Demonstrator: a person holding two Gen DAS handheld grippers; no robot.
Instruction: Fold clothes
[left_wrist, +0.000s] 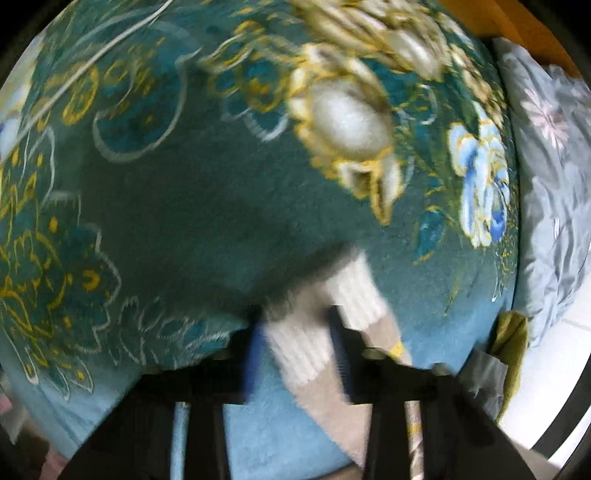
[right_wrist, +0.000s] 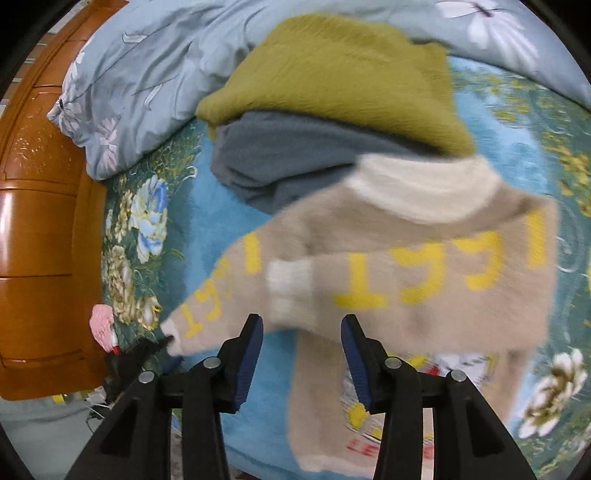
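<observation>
Beige sweater (right_wrist: 424, 266) with yellow "1991" lettering and white ribbed cuffs lies on the teal floral blanket (right_wrist: 565, 155) of the bed, just in front of a stack of folded clothes (olive piece (right_wrist: 332, 74) over a grey-blue one (right_wrist: 288, 155)). Right tool (right_wrist: 301, 354) spread, holding nothing. Left tool (left_wrist: 295, 350) sits astride a white cuff (left_wrist: 317, 325); frame blurred, cannot tell whether it pinches.
</observation>
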